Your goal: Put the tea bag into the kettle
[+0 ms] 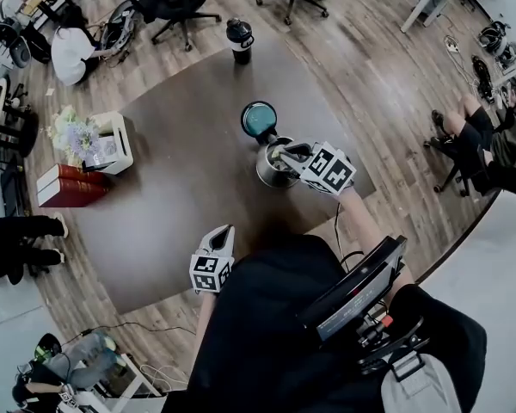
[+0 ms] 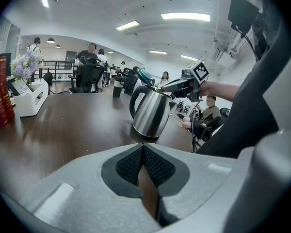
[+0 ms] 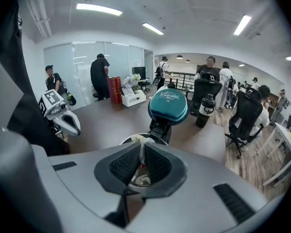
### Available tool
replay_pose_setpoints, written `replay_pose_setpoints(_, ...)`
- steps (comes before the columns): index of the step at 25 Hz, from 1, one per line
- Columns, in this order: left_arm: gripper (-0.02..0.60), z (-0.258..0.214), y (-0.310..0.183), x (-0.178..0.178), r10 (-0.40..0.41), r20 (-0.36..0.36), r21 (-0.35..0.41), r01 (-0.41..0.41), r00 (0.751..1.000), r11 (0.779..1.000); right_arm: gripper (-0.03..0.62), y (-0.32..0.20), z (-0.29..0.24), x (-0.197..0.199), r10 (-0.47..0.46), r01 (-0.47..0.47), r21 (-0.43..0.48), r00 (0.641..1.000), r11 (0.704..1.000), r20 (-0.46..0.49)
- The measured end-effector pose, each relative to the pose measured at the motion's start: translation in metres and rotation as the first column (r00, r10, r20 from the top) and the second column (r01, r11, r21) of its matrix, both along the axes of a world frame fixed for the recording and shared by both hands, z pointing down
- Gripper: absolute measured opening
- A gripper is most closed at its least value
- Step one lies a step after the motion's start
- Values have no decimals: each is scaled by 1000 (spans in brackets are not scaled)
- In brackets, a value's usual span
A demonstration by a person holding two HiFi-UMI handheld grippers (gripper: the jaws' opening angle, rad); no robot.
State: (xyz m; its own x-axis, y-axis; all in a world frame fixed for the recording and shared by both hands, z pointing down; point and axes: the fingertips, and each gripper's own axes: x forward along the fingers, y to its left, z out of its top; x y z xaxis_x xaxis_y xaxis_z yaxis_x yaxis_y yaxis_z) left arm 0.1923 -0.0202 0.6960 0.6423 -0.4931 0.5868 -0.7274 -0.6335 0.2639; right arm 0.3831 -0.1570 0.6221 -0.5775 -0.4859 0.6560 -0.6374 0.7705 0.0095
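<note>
A steel kettle [image 1: 273, 167] stands on the dark table [image 1: 172, 196], its teal lid [image 1: 260, 119] tipped open. My right gripper [image 1: 280, 153] hovers right over the kettle's mouth, shut on a white tea bag [image 3: 141, 140] that sits pinched between the pads above the opening. In the left gripper view the kettle [image 2: 152, 113] shows from the side, with the right gripper [image 2: 161, 88] at its rim. Near the table's front edge my left gripper [image 1: 227, 231] is shut and holds nothing. The same pads [image 2: 136, 164] meet at the tip in its own view.
A black bottle [image 1: 240, 41] stands at the table's far edge. At the left are a white box with flowers [image 1: 103, 144] and red books [image 1: 69, 185]. Office chairs [image 1: 176, 3] and seated people [image 1: 473, 144] ring the table.
</note>
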Motion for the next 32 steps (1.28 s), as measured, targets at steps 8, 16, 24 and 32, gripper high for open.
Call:
replay_pose_setpoints(8,2,4,2,-4,-13,7,-11,13,1000,1000,26,1,17,-5,-126,124,-22,972,992,-201)
replay_pose_setpoints(16,2,6,2,-2,-15,4,-14,15,1000,1000,26,4,29,-9,-277,254,-112,900,961,-337)
replay_pose_setpoints(24,2,5,-1,-4,-28,-1,-8,28,1000,1000,28,2,31,-15,-359,331,-139,858,933,-369)
replay_pose_setpoints(32,2,4,-3,-6,-47,-13,-11,47,999,999,30,1,38,-12,-391,343,-189,836,920,-385)
